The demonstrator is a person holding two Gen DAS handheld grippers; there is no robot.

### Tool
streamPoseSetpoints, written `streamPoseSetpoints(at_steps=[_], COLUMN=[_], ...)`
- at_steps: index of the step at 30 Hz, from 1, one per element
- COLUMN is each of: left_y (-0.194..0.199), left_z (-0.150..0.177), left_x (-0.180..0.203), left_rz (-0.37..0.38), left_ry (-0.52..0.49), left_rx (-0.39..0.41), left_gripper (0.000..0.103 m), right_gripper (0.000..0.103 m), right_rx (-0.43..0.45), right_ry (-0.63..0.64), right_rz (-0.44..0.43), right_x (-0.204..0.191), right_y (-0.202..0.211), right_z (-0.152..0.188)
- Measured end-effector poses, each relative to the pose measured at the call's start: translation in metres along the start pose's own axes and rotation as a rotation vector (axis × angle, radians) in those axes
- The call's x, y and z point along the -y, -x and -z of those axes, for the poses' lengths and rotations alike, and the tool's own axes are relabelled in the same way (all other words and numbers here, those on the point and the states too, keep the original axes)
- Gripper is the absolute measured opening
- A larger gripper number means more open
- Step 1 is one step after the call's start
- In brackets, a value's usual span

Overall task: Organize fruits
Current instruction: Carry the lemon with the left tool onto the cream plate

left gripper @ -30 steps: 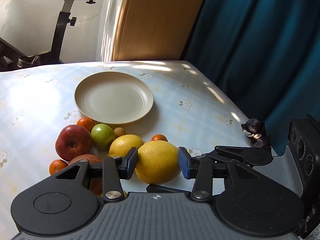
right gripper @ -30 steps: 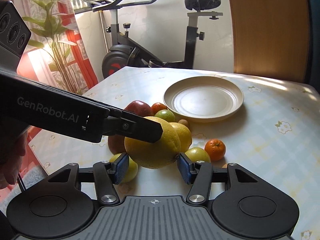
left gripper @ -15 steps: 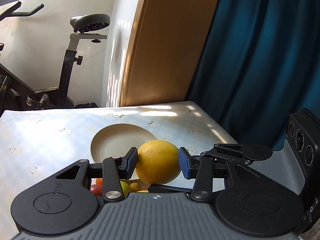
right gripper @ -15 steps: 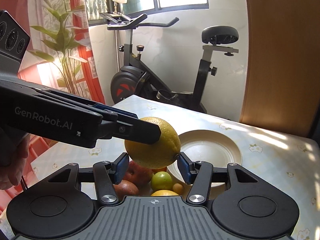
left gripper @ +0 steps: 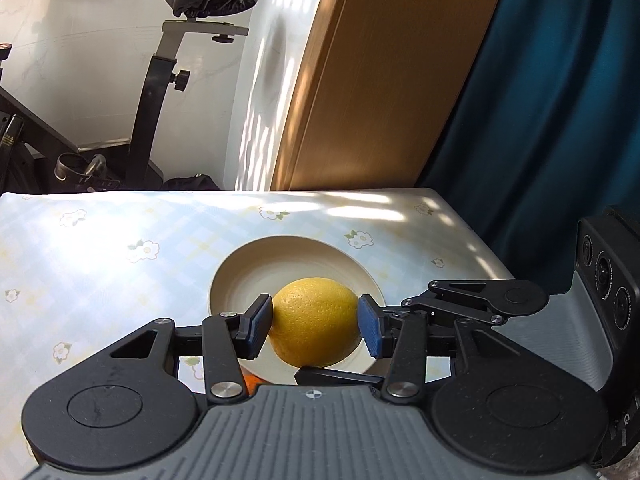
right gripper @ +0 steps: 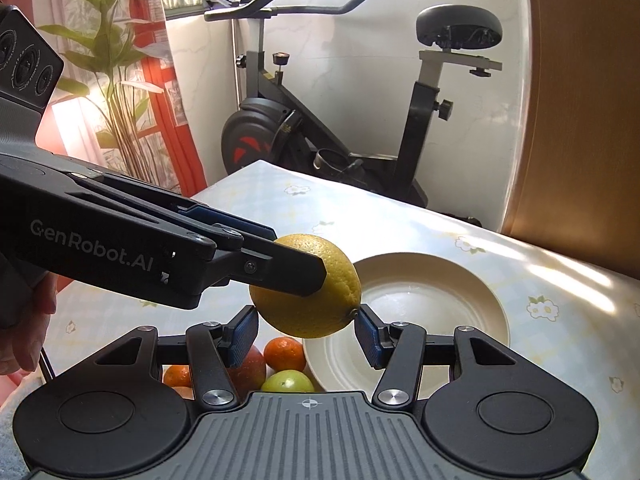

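Observation:
My left gripper [left gripper: 315,326] and my right gripper [right gripper: 306,326] are both shut on one large yellow citrus fruit [left gripper: 314,320], each from a different side, and hold it in the air. The fruit [right gripper: 310,286] hangs above the near edge of an empty cream plate [left gripper: 256,264], which also shows in the right wrist view [right gripper: 440,312]. The left gripper's arm [right gripper: 160,240] crosses the right wrist view from the left. Other fruits lie below on the table: a tangerine [right gripper: 285,353], a green apple [right gripper: 287,382], a red apple [right gripper: 252,364] and another tangerine [right gripper: 178,375].
The table [left gripper: 100,248] has a pale flowered cloth. An exercise bike [right gripper: 360,128] stands behind it, with a plant [right gripper: 116,92] at the far left. A wooden panel [left gripper: 380,80] and a blue curtain [left gripper: 540,100] are behind the table's right side.
Both grippers have lifted the yellow fruit from the pile on the table and carried it up and forward toward the plate. The other fruits stayed in place.

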State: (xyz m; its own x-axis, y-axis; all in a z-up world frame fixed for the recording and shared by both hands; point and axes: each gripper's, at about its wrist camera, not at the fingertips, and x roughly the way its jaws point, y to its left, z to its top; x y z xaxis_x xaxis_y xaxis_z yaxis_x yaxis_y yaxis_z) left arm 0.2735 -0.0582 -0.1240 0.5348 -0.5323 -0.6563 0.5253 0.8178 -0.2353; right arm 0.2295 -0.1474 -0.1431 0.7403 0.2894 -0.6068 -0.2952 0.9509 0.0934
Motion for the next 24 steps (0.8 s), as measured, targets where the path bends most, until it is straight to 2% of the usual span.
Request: streamPoseSetpoints(at_steps=[11,16,24], left_y=[-0.077,-0.097,-0.109], left_z=[-0.019,-0.019,-0.017], left_x=[-0.052,-0.064,-0.069], left_rz=[-0.011,-0.027,-0.043], left_ry=[0.086,0.107,0.119], left_rx=[-0.093,-0.119,-0.135], left_gripper=[0.050,0.050,0.052], right_gripper=[0.050,0.050,0.050], right_rx=[-0.131,-0.164,-0.179], right_ry=[-0.004,-0.002,-0.008], right_rz=[-0.024,-0.025,-0.027], right_x=[0.044,0.052,0.061], right_y=[-0.082,-0.105,-0.118], right_z=[-0.012,-0.013,-0.010])
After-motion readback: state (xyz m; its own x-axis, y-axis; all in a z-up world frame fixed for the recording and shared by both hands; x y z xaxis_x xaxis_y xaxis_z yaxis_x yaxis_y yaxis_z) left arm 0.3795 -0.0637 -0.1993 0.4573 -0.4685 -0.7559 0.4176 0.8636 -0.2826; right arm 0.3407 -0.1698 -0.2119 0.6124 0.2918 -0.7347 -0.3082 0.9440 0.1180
